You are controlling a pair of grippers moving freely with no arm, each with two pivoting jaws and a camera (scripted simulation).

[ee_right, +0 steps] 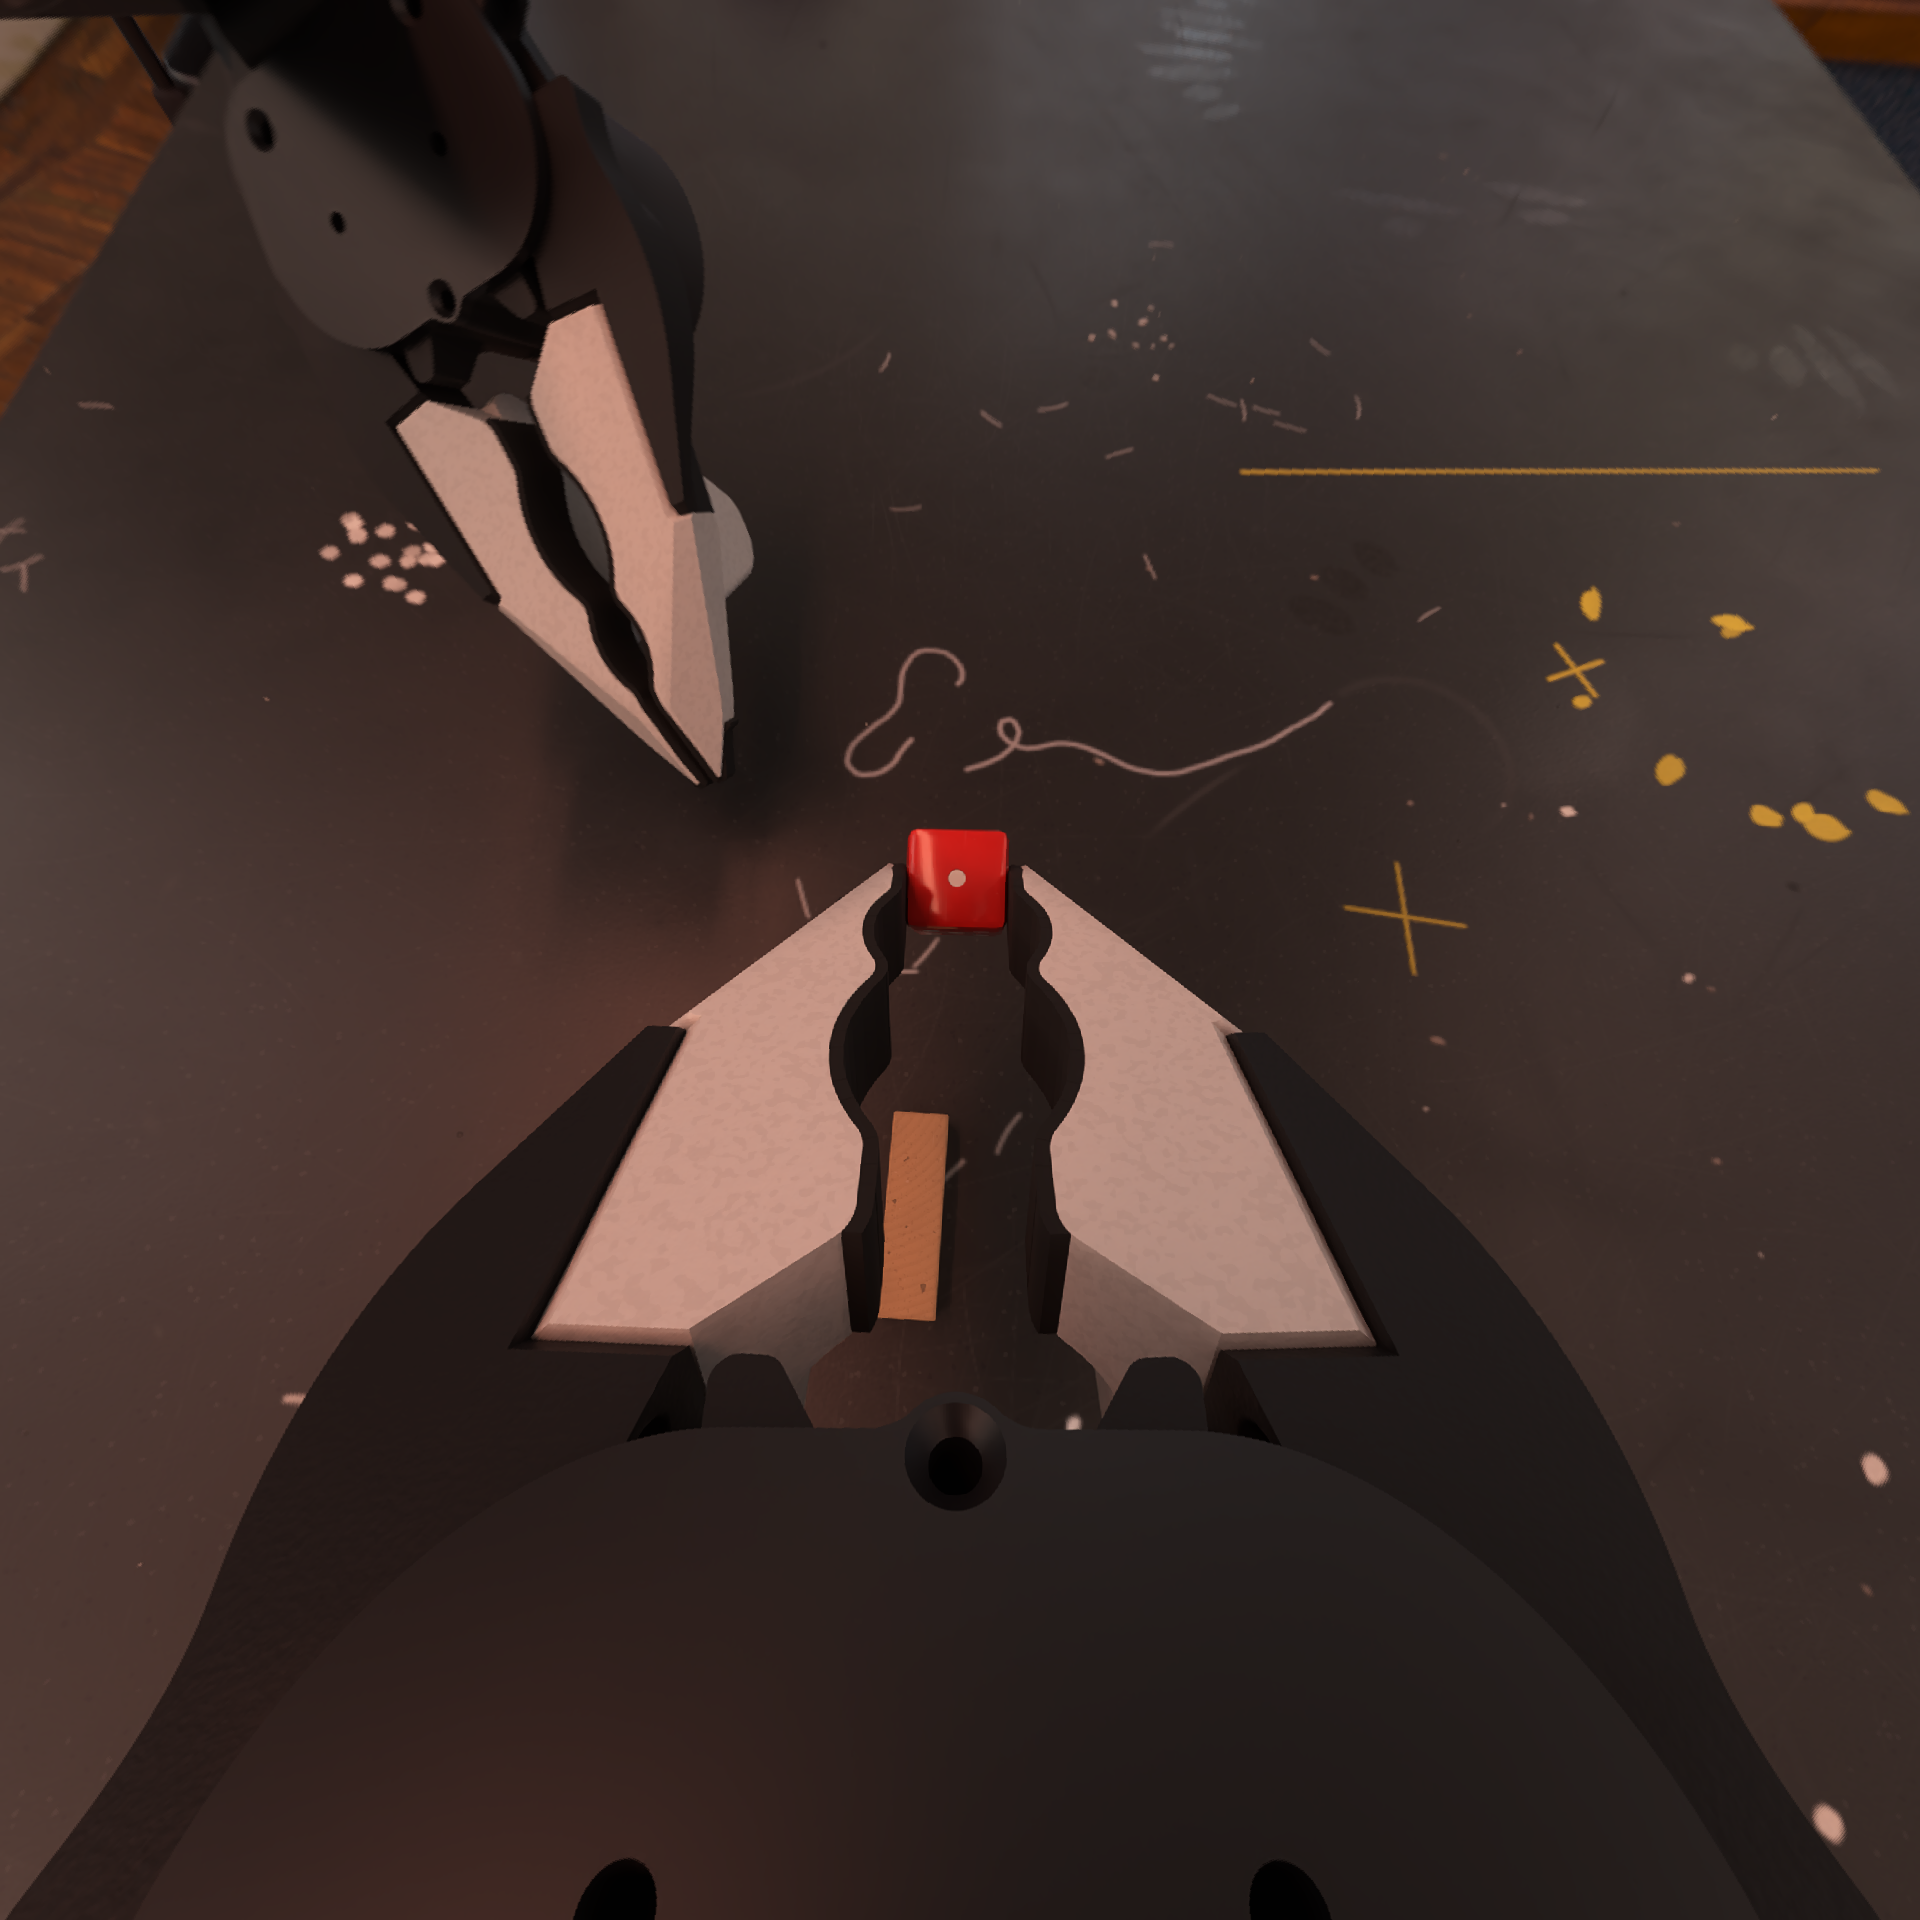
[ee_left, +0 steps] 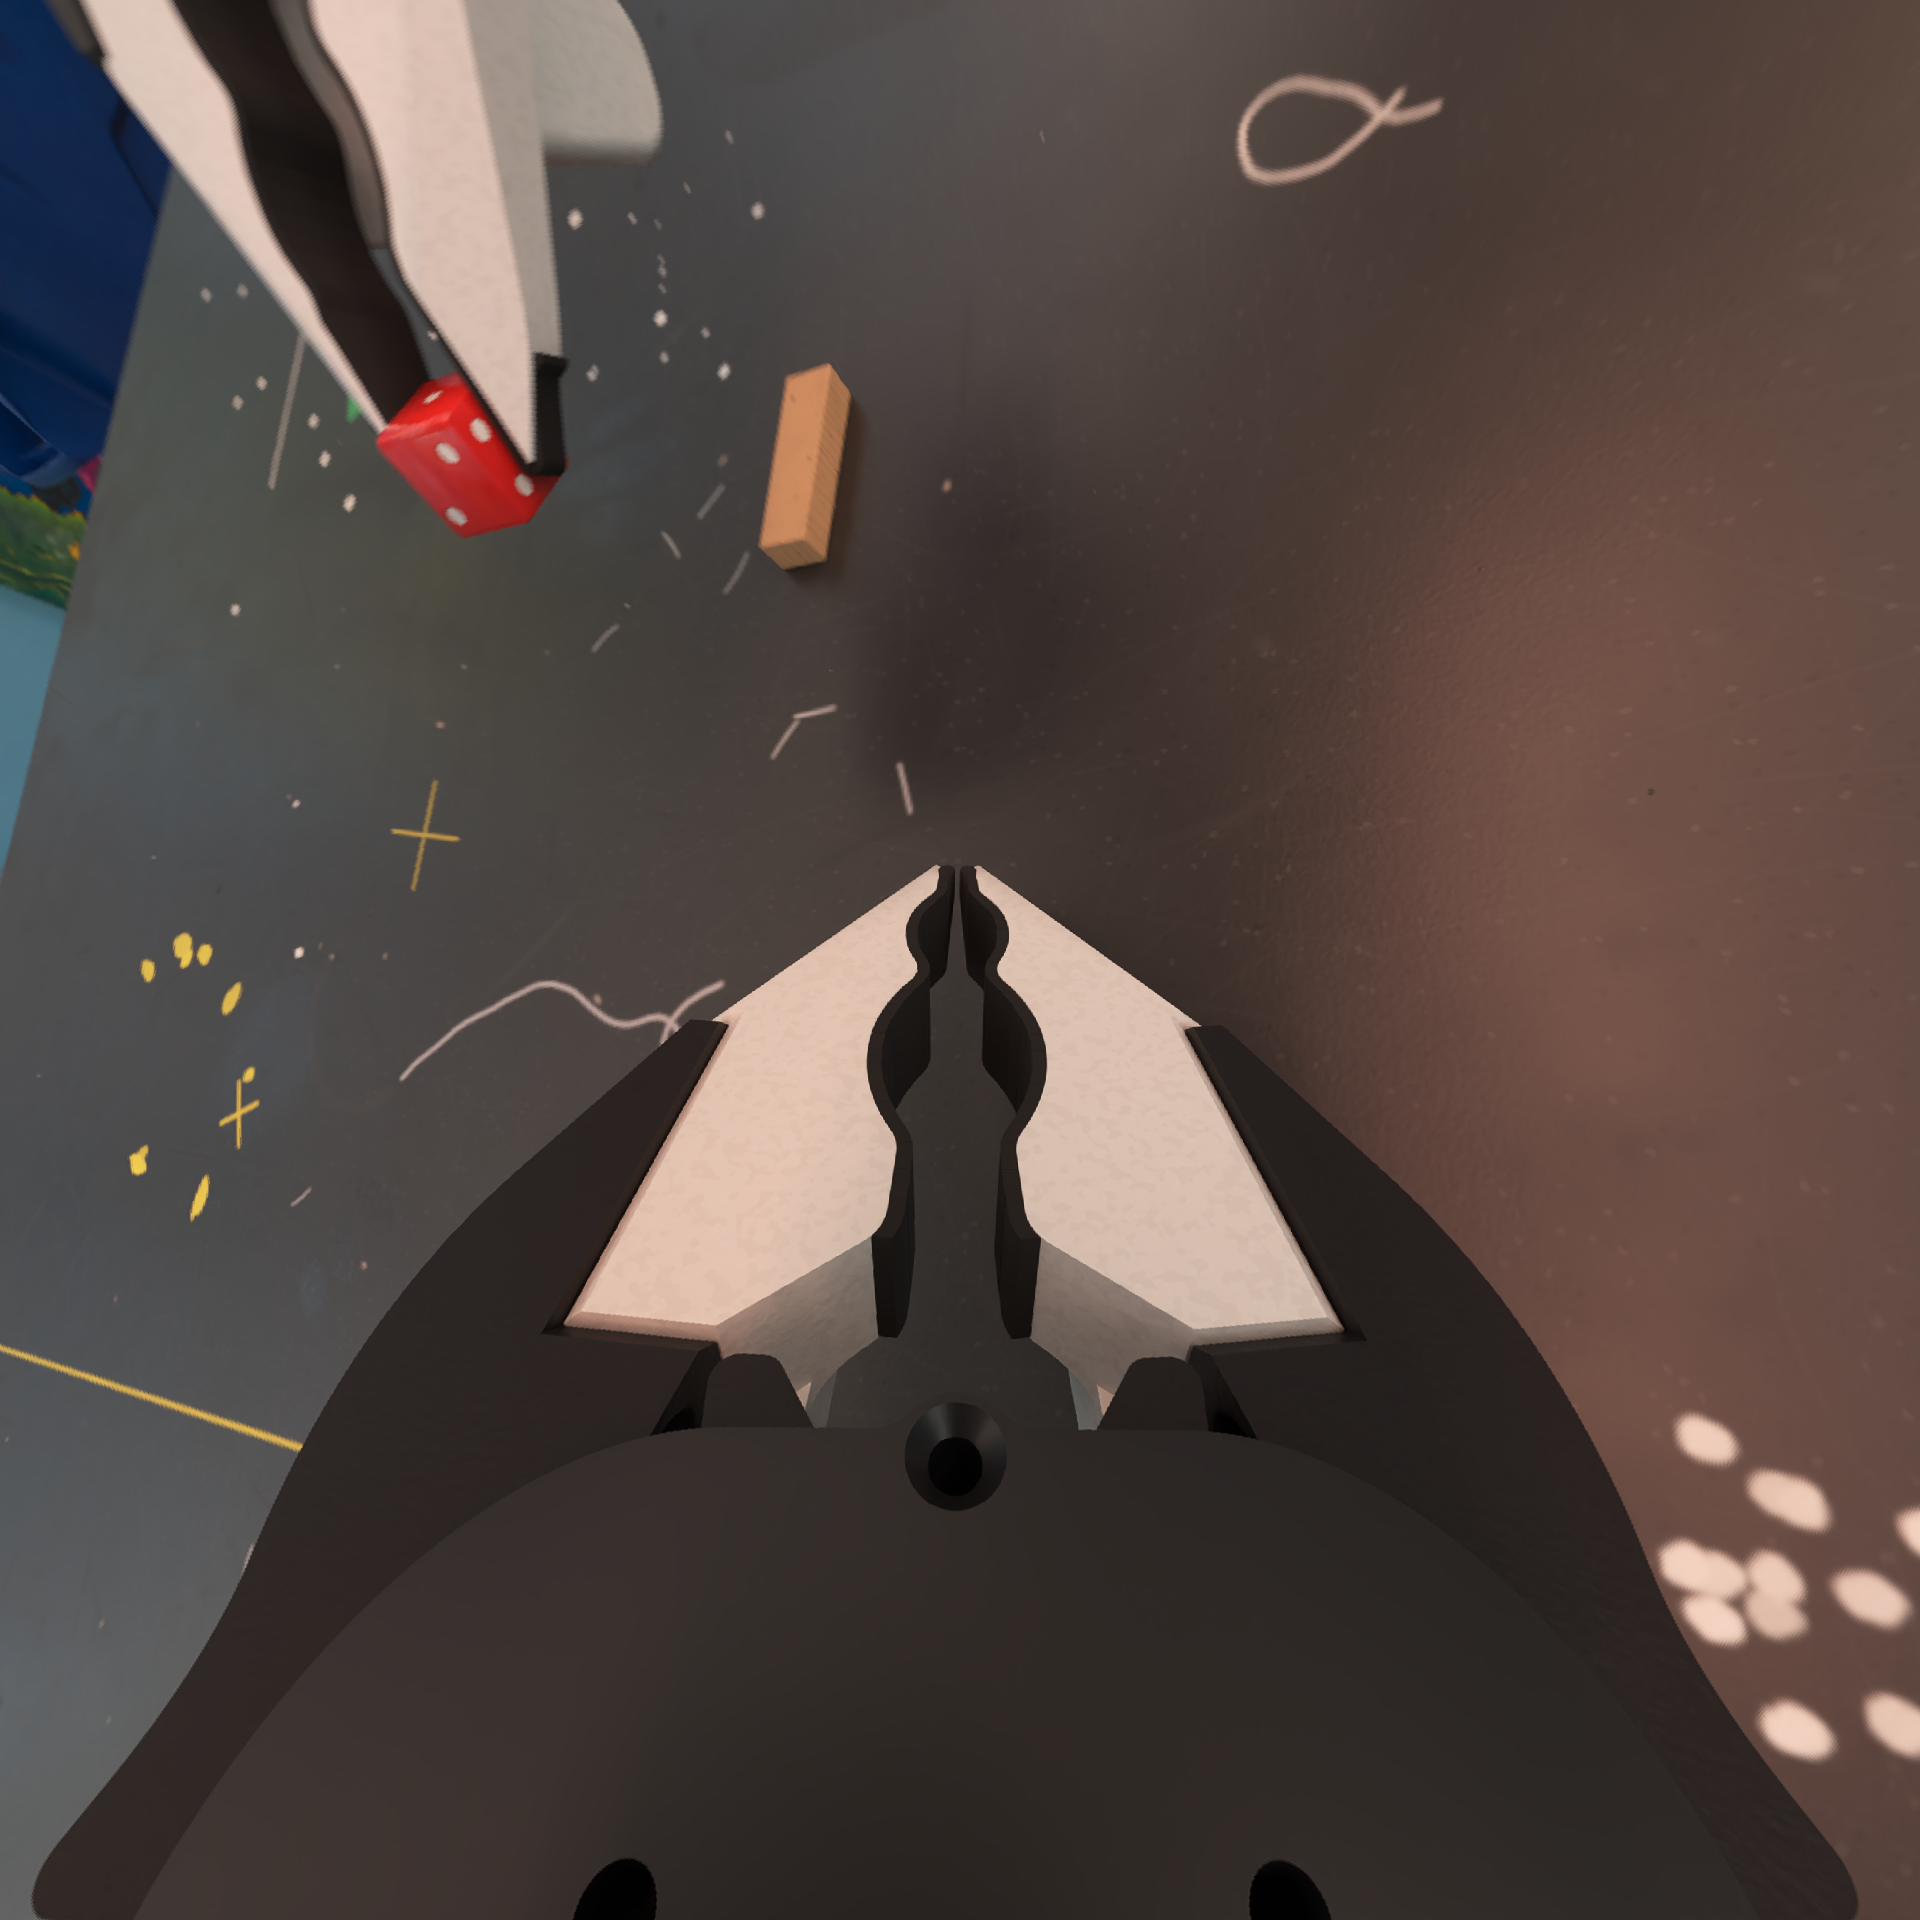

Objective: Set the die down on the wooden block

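Observation:
My right gripper is shut on the red die, which has white pips, and holds it at the fingertips above the table. In the left wrist view the die hangs at the upper left in the right gripper. The wooden block, a small tan bar, lies flat on the dark table to the right of the die. In the right wrist view the block shows between my fingers, below and behind the die. My left gripper is shut and empty; it also shows in the right wrist view, tips near the table.
The dark chalkboard-like tabletop carries white and yellow chalk marks. The table edge runs along the left of the left wrist view, with blue objects beyond it. A wooden floor shows at the top left of the right wrist view.

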